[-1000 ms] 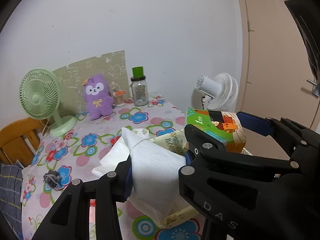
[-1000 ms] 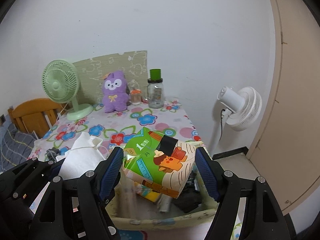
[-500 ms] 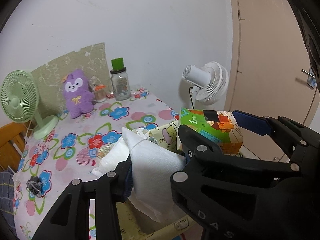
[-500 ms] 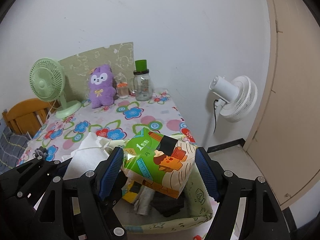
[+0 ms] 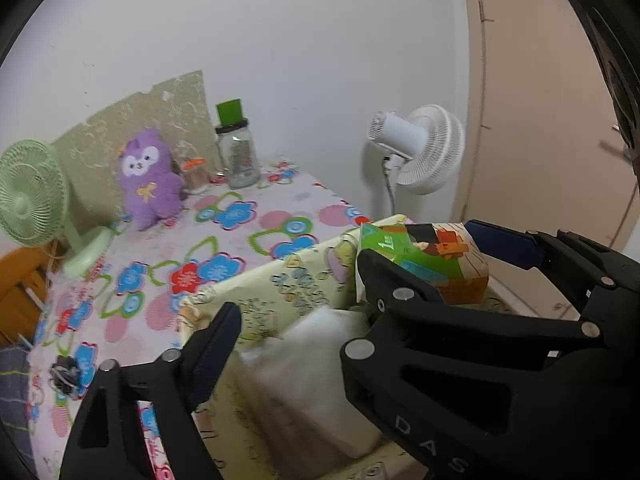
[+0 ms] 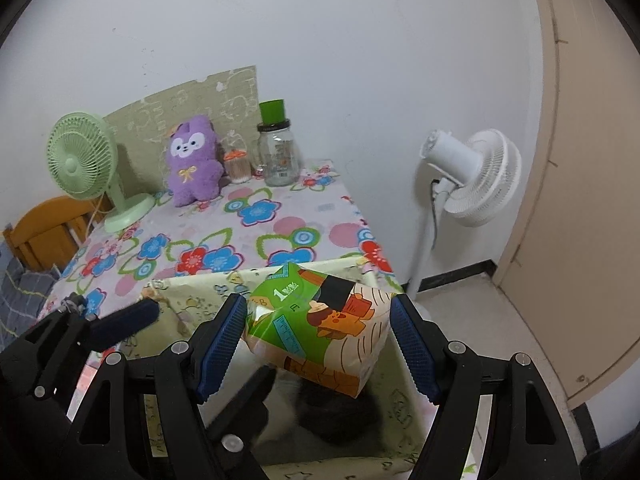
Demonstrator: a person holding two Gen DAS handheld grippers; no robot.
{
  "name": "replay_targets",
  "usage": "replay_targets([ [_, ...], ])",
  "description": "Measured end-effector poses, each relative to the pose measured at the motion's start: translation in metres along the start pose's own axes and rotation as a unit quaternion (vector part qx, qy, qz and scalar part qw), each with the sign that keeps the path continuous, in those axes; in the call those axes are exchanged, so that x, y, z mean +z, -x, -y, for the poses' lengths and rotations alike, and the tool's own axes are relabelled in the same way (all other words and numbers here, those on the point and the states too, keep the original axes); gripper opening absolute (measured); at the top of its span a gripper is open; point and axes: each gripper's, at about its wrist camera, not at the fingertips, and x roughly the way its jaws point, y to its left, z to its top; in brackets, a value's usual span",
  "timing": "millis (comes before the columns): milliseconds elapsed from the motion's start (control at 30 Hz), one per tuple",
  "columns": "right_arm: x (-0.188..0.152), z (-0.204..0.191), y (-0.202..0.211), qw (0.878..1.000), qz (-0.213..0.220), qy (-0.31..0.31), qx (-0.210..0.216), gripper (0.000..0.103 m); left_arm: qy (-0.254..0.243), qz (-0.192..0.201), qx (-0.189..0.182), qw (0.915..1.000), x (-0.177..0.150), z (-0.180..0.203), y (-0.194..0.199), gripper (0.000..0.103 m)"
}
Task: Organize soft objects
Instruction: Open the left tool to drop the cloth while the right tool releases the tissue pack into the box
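Above a pale printed fabric bin [image 6: 188, 300] at the edge of a flowered table [image 6: 280, 216], the right gripper [image 6: 316, 332] grips a colourful tissue pack [image 6: 320, 320], its blue pads [image 6: 222, 344] pressed to the pack's two sides and the pack hanging over the bin's open mouth. Just beside it, the left gripper [image 5: 296, 312] has just been opening its jaws, which now stand wide. A white cloth [image 5: 312, 376], blurred, lies between and below them inside the bin, touching neither finger as far as can be seen. Dark soft items [image 6: 340, 412] lie at the bin's bottom under the pack. At the table's far end stand a purple plush [image 6: 194, 160], a green fan [image 6: 84, 160] and a jar [image 6: 278, 152]; a white fan [image 6: 476, 176] stands on the floor.
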Motion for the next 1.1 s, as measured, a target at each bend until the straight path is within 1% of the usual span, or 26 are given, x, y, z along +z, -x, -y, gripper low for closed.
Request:
replay_targets([
  [33, 0.0, -0.001, -0.001, 1.0, -0.001, 0.0, 0.003, 0.076, -0.001, -0.001, 0.005, 1.0, 0.0, -0.001, 0.0, 0.091],
  [100, 0.001, -0.002, -0.003, 1.0, -0.002, -0.001, 0.006, 0.076, -0.006, -0.004, 0.016, 0.9999, -0.001, -0.003, 0.001, 0.097],
  [200, 0.0, -0.006, -0.007, 1.0, -0.007, -0.002, 0.012, 0.076, -0.008, -0.006, 0.027, 0.9996, -0.002, -0.007, 0.001, 0.097],
  [300, -0.001, -0.009, -0.01, 1.0, -0.012, 0.0, 0.018, 0.077, -0.006, -0.008, 0.032, 0.9995, -0.004, -0.011, 0.0, 0.097],
  [400, -0.002, -0.014, -0.011, 1.0, -0.014, 0.004, 0.021, 0.082, -0.004, -0.01, 0.036, 0.9993, -0.005, -0.014, -0.002, 0.097],
  [467, -0.004, -0.017, -0.011, 1.0, -0.016, 0.003, 0.025, 0.089, -0.003, -0.013, 0.039, 0.9991, -0.007, -0.016, -0.003, 0.097],
  [633, -0.005, -0.022, -0.007, 1.0, -0.01, 0.006, 0.018, 0.093, 0.002, -0.011, 0.035, 0.9993, -0.01, -0.02, 0.0, 0.097],
  [1100, -0.01, -0.047, 0.022, 1.0, 0.012, 0.016, 0.013, 0.095, 0.012, 0.014, 0.039, 0.9991, -0.023, -0.035, 0.032, 0.097],
])
